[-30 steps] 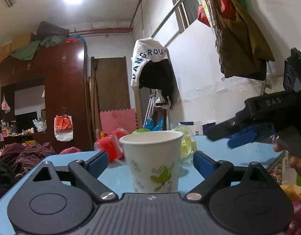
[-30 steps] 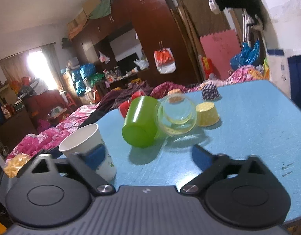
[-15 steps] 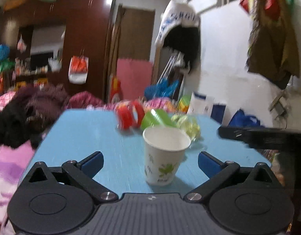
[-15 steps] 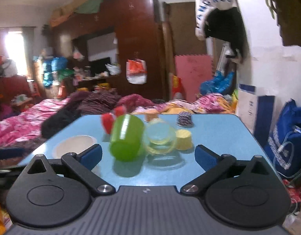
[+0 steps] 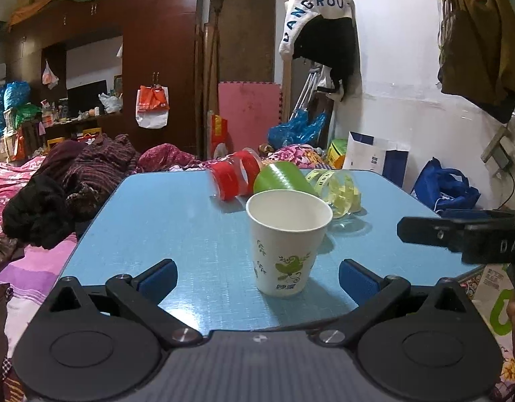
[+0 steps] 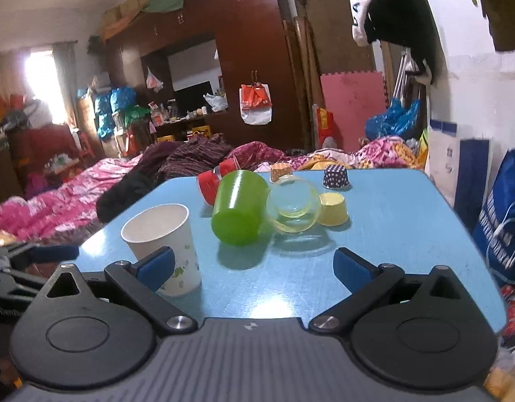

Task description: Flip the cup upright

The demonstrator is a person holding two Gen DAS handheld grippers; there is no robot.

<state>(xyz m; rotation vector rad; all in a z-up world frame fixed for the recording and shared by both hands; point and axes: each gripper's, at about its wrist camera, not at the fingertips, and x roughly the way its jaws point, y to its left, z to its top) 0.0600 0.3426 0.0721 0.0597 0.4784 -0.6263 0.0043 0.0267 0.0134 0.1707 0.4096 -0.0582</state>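
A white paper cup (image 5: 286,244) with a green leaf print stands upright, mouth up, on the blue table (image 5: 177,221). My left gripper (image 5: 255,276) is open and empty, just short of the cup, with the cup ahead between the blue pads. The cup also shows in the right wrist view (image 6: 163,244) at the left. My right gripper (image 6: 254,266) is open and empty, above the table's near edge. Its side shows in the left wrist view (image 5: 458,234) at the right.
A green cup (image 6: 240,211), a clear yellowish cup (image 6: 294,206) and a red cup (image 6: 212,184) lie on their sides mid-table. Small cupcake liners (image 6: 334,207) stand upside down behind them. Bedding lies left of the table, bags to the right.
My left gripper has drawn back from the cup and tilted down, so the cup stands free. My right gripper has swung back toward the table's near edge.
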